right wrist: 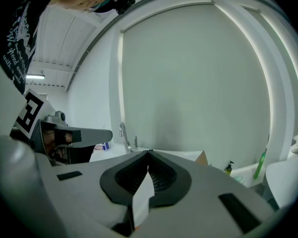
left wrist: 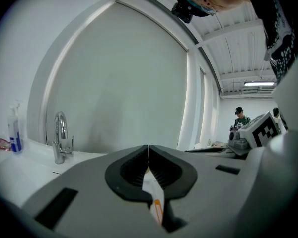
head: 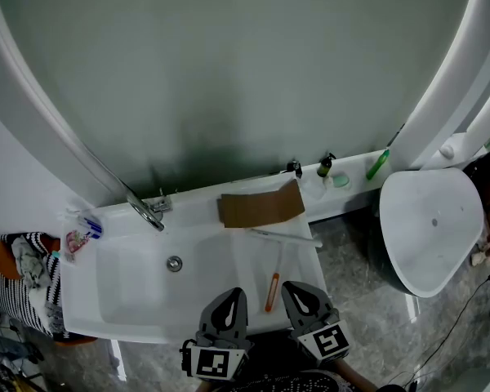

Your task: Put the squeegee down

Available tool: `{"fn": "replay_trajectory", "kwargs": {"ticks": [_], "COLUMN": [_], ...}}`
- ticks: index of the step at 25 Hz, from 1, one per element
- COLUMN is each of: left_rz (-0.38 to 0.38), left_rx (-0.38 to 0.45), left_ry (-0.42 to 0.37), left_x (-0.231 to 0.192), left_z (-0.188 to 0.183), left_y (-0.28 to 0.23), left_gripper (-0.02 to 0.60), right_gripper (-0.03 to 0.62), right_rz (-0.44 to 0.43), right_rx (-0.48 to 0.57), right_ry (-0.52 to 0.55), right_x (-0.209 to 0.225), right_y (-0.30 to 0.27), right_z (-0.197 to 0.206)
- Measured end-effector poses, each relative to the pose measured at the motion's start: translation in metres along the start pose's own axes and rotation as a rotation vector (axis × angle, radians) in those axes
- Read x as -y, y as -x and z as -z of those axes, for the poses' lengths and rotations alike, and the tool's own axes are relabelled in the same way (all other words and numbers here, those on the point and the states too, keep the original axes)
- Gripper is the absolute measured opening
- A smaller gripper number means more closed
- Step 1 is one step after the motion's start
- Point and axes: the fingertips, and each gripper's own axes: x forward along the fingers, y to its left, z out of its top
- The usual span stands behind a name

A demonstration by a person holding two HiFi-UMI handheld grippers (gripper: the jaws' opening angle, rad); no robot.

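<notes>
The squeegee lies flat on the right side of the white sink top [head: 229,251]. Its orange handle [head: 272,291] points toward me and its thin blade [head: 282,235] lies across the far end. No gripper holds it. My left gripper [head: 233,296] hangs just left of the handle and my right gripper [head: 293,289] just right of it, both over the sink's front edge. In the left gripper view the left gripper [left wrist: 148,147] has its jaws meeting at the tips, with the orange handle [left wrist: 158,209] showing below through the gap. The right gripper [right wrist: 149,152] is likewise shut and empty.
A piece of brown cardboard [head: 260,205] leans at the back of the sink beside the chrome tap [head: 147,211]. The drain [head: 174,263] sits in the basin. A dark pump bottle [head: 325,167] and a green bottle [head: 377,164] stand on the ledge. A white toilet [head: 433,227] is at right, striped cloth [head: 24,288] at left.
</notes>
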Motion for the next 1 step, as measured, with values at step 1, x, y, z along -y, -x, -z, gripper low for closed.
{"fn": "replay_trajectory", "kwargs": {"ticks": [1], "left_rz": [0.0], "left_rx": [0.0], "left_ry": [0.001], "left_x": [0.0], "left_z": [0.0004], "left_y": [0.0], "left_gripper": [0.006], "right_gripper": [0.02], "right_rz": [0.0], "right_rx": [-0.001], "right_ry": [-0.001], "right_x": [0.0], "right_y": [-0.0001], "right_z": [0.0003]}}
